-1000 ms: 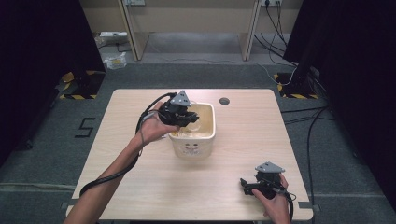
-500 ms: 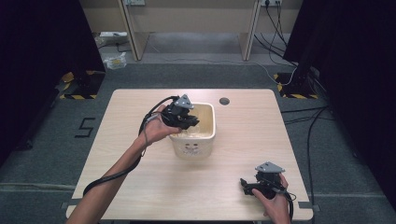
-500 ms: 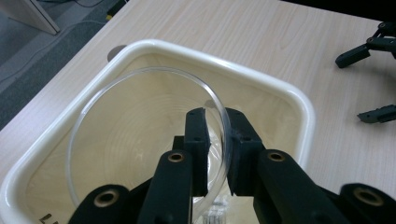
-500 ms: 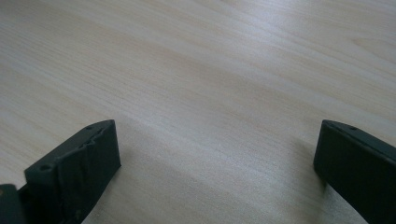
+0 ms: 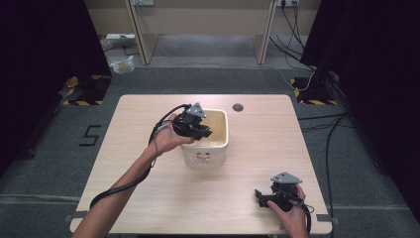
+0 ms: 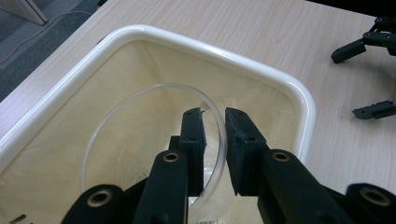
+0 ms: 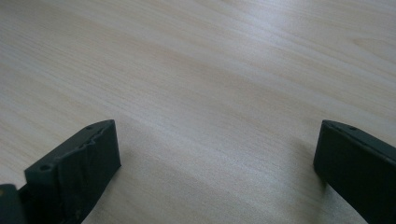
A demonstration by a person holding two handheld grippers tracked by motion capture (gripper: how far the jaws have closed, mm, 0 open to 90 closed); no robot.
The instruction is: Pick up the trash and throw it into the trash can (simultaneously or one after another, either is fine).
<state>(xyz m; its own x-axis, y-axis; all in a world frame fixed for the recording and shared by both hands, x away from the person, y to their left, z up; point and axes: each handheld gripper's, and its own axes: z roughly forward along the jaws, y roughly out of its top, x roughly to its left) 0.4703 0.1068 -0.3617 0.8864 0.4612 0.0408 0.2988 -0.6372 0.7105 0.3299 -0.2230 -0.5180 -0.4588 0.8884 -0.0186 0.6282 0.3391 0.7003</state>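
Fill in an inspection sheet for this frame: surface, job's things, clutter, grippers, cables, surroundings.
Surface: light wooden table, round grommet hole near far edge.
Job's things: cream tub at centre; clear glass bowl tilted inside it.
Clutter: nothing seen.
Grippers: left gripper inside the tub, jaws straddling the bowl's rim, a gap visible; right gripper wide open near the table's front right.
Cables: black cable loops from the left gripper along the forearm.
Surroundings: grey floor, hazard-striped bases, floor mark "5".
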